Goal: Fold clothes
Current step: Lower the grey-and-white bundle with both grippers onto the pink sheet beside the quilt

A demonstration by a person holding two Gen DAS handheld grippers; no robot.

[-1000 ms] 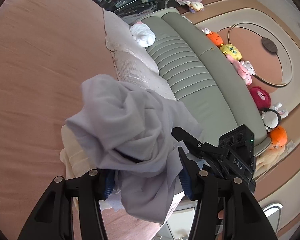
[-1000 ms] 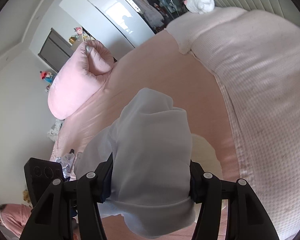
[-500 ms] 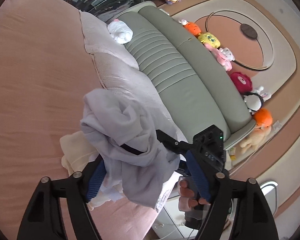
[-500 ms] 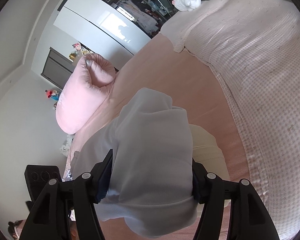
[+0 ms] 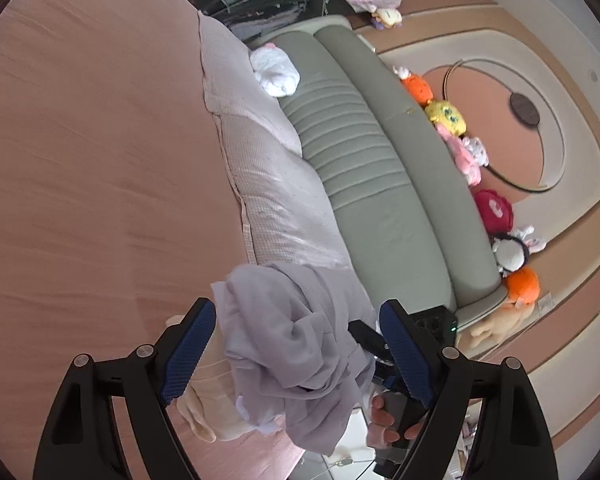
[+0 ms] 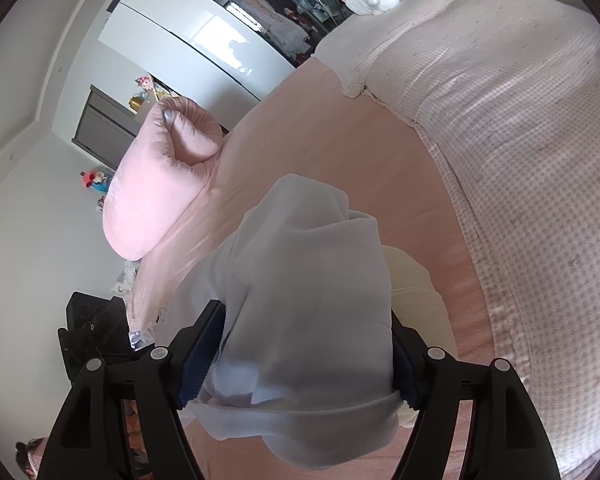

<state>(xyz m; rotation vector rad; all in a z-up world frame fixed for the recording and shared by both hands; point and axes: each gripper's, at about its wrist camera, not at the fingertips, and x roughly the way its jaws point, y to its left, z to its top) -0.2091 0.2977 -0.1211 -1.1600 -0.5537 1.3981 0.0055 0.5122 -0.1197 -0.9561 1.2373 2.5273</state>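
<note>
the left gripper (image 5: pixel 296 354) has its two blue pads (image 5: pixel 186 350) spread wide apart, and they squeeze nothing. a soft grey shirt (image 5: pixel 292 344) hangs bunched up in the space between them, over the pink bed sheet (image 5: pixel 100 160). the right gripper (image 5: pixel 384 356) shows behind the cloth in the left wrist view, with a hand (image 5: pixel 382 420) wrapped round its handle.

in the right wrist view the right gripper (image 6: pixel 296 356) has the grey shirt (image 6: pixel 304 304) draped thick between its fingers, and both fingers press against the cloth, so it is clamped on the shirt. the shirt covers most of the pads.

a cream folded garment (image 6: pixel 416 292) lies on the sheet just under the shirt. a checked pink pillow (image 5: pixel 276 196) sits by the green headboard (image 5: pixel 380 184). a row of plush toys (image 5: pixel 448 116) sits along the top of the headboard. a pink cushion (image 6: pixel 160 176) rests far off on the bed
</note>
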